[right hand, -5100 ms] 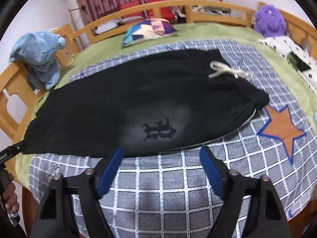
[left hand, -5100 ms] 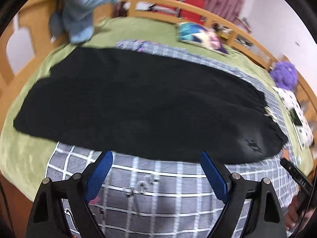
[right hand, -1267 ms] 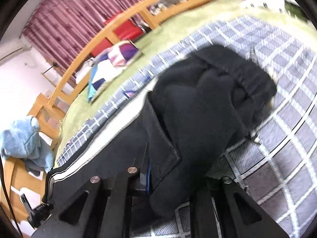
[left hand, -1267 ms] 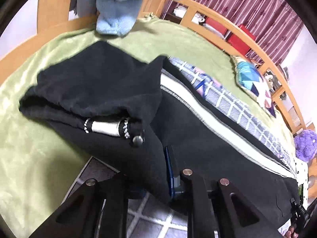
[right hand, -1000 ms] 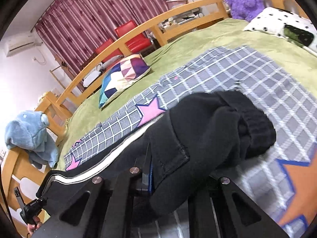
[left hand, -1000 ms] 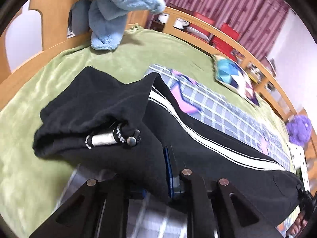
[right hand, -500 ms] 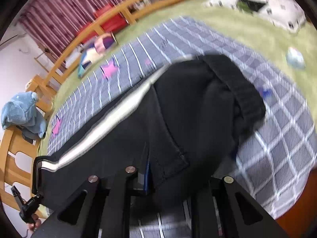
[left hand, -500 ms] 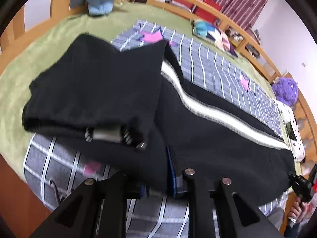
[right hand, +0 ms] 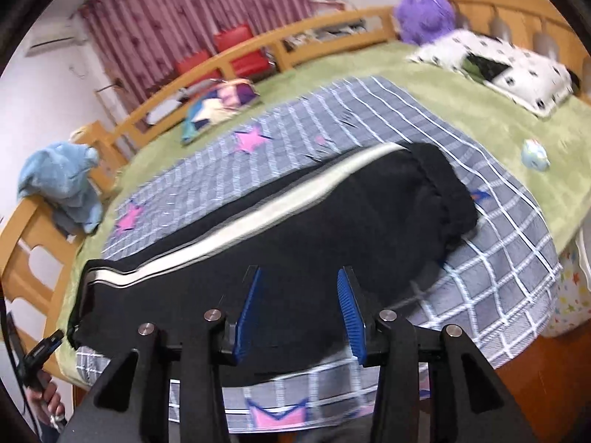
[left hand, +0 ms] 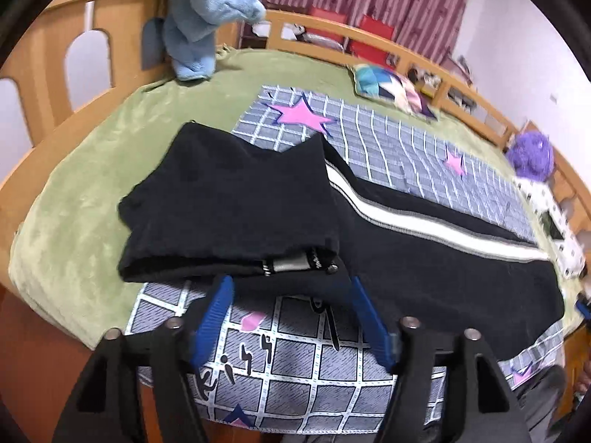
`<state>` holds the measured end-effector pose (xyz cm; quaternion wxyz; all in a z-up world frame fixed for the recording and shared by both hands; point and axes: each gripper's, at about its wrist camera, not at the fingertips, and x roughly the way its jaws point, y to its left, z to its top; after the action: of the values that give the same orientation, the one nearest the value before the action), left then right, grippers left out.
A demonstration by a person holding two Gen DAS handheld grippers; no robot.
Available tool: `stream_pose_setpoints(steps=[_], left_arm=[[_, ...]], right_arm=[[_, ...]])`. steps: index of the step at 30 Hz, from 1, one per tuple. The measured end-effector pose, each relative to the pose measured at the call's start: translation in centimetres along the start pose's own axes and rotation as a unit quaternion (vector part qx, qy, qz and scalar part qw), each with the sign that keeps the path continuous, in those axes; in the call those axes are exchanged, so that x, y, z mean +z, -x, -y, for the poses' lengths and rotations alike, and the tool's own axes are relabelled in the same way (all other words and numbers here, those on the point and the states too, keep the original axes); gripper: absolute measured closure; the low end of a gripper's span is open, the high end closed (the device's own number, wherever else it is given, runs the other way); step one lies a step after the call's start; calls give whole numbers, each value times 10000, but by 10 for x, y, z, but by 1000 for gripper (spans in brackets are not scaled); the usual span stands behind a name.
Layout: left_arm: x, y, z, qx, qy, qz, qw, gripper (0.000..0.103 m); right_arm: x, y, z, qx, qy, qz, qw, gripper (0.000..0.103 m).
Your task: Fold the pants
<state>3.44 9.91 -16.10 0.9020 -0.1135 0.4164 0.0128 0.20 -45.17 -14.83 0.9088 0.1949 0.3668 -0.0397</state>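
The black pants lie folded on the bed; the left claw is wide, holding nothing; the right claw is wide too.

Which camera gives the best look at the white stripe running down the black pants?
The left wrist view. There the white stripe is sharp and runs unbroken along the pants from the folded-over leg end toward the far end. The right wrist view also shows the stripe, but it is motion-blurred.

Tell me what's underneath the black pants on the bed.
The black pants lie on a gray checked blanket with pink stars; their cuff end overhangs the green bedspread. Whatever lies directly beneath them is covered.
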Motion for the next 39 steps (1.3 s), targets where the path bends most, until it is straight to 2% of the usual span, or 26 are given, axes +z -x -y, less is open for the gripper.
stream_pose_setpoints(steps=[3, 7, 9, 13, 18, 24, 27, 29, 32, 33, 35, 36, 37, 38, 39], left_arm=[[-5, -6, 0, -152, 0, -86, 9998, 36], [-16, 5, -34, -295, 460, 170, 9984, 36], [-21, 9, -60, -507, 738, 123, 9959, 36], [-28, 4, -89, -800, 1227, -21, 9892, 36], [-32, -23, -101, -1287, 1774, -170, 9755, 36], [-34, -66, -103, -2012, 2451, -267, 9480, 37], [-33, -80, -101, -2069, 2549, -161, 9444, 37], [-30, -88, -104, -2106, 2728, -77, 9387, 37], [-21, -98, -109, -1961, 2995, 33, 9337, 38], [-16, -100, -110, -1854, 3002, 94, 9356, 41], [-8, -100, -112, -1585, 2944, 271, 9420, 54], [-4, -99, -112, -1414, 2914, 332, 9455, 73], [1, -97, -113, -1261, 2809, 359, 9507, 84], [8, -94, -114, -1221, 2644, 370, 9559, 87], [12, -88, -114, -1250, 2560, 421, 9576, 88]], right_arm=[[-2, 4, -20, 168, 176, 67, 9997, 54], [-7, 4, -41, 212, 454, 79, 9987, 54], [-9, 3, -48, 219, 514, 108, 9984, 54], [-11, -5, -55, 403, 467, 151, 9980, 54], [-11, -13, -68, 499, 576, 146, 9970, 54], [-11, -20, -67, 660, 469, -133, 9966, 52], [-9, -18, -59, 768, 247, -107, 9967, 52], [-9, -16, -53, 856, 32, -52, 9963, 52], [-6, -16, -47, 921, -204, -55, 9955, 52], [-6, -17, -46, 962, -272, -57, 9950, 52], [-5, -19, -47, 1033, -380, -57, 9939, 52], [-5, -19, -49, 1072, -409, -53, 9934, 52], [-5, -20, -52, 1090, -430, -52, 9931, 52], [-5, -21, -55, 1079, -422, -60, 9932, 52], [-5, -23, -60, 1086, -382, -80, 9933, 52]])
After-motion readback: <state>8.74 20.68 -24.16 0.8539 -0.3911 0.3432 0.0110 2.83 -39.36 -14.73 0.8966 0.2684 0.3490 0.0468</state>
